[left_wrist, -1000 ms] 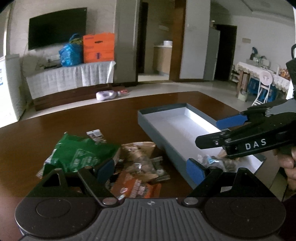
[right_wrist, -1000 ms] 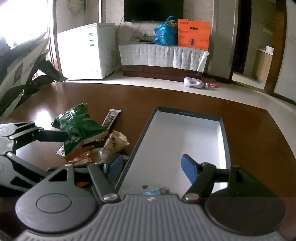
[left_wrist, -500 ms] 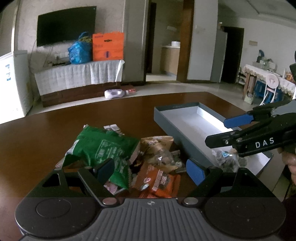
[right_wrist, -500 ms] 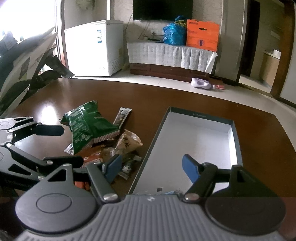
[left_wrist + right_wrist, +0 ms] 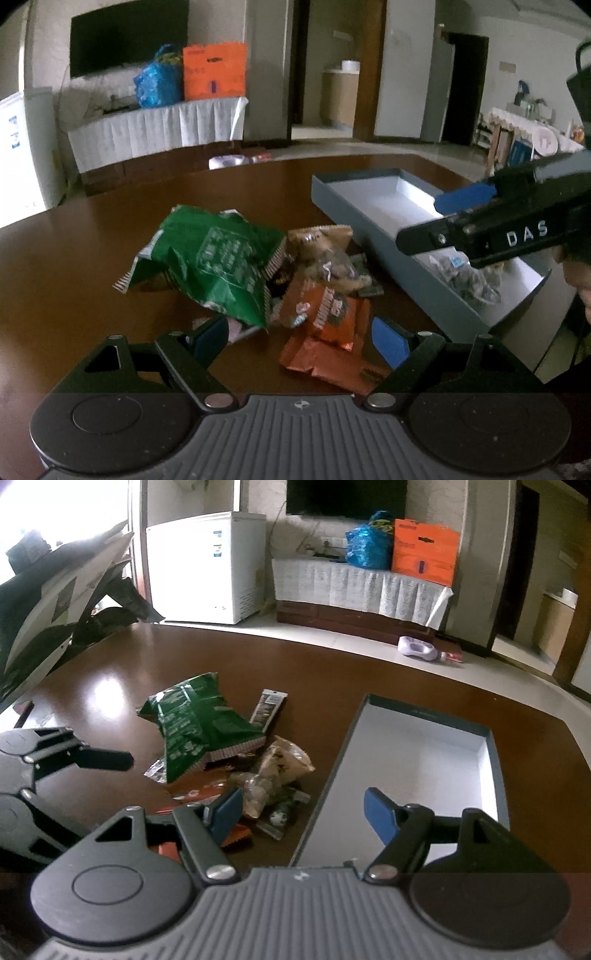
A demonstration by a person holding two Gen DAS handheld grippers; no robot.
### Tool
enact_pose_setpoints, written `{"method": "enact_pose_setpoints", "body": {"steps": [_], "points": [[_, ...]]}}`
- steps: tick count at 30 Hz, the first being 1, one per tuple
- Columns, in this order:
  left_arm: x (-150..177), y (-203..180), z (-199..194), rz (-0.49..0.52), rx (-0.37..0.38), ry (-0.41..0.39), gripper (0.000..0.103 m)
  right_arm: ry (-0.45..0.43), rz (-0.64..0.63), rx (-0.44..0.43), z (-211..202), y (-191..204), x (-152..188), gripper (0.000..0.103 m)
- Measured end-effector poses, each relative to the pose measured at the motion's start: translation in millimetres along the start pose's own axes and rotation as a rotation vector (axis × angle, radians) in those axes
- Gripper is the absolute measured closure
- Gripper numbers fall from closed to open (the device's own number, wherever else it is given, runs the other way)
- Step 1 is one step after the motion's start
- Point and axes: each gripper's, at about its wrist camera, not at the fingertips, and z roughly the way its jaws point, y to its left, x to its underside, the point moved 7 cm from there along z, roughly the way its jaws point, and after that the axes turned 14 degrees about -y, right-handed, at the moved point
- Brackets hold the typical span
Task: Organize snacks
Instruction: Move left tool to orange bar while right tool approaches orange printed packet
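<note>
A pile of snacks lies on the brown table: a green bag [image 5: 218, 266] [image 5: 195, 727], a brown clear-window pack [image 5: 325, 254] [image 5: 277, 771], orange packs [image 5: 328, 332] and a dark stick pack [image 5: 267, 709]. A grey-blue box [image 5: 373, 229] [image 5: 424, 760] lies to their right, with one clear snack bag [image 5: 465, 280] in its near end. My left gripper [image 5: 301, 338] is open and empty just before the orange packs. My right gripper [image 5: 303, 812] is open and empty over the box's left wall, and it shows at the right in the left wrist view [image 5: 461, 214].
The table [image 5: 332, 672] curves away with floor beyond. Far off stand a white freezer [image 5: 207, 565], a cloth-covered bench [image 5: 362, 587] with a blue bag and orange box, and a wall TV. A purple bottle [image 5: 417, 650] lies on the floor.
Both grippers have pulled back and up from the table, so the snack pile and box sit farther ahead. Both stay open. The snacks have not moved.
</note>
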Motion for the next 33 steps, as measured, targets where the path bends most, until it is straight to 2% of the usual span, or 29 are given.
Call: {"method": "enact_pose_setpoints", "body": {"steps": [6,13,23,33], "points": [[9,-6,8,-0.018,0.004,0.018,0.018,0.011,-0.020,-0.027,3,14,0,0.030],[20,-14,12,0.071,-0.006,0.049,0.018,0.017,-0.043,-0.053,9,28,0,0.030],[24,-3,4,0.089,-0.023,0.077,0.018,0.039,-0.053,-0.075,17,39,3,0.030],[35,11,-19,0.054,-0.004,0.105,0.018,0.080,-0.088,-0.114,34,60,13,0.030]]}}
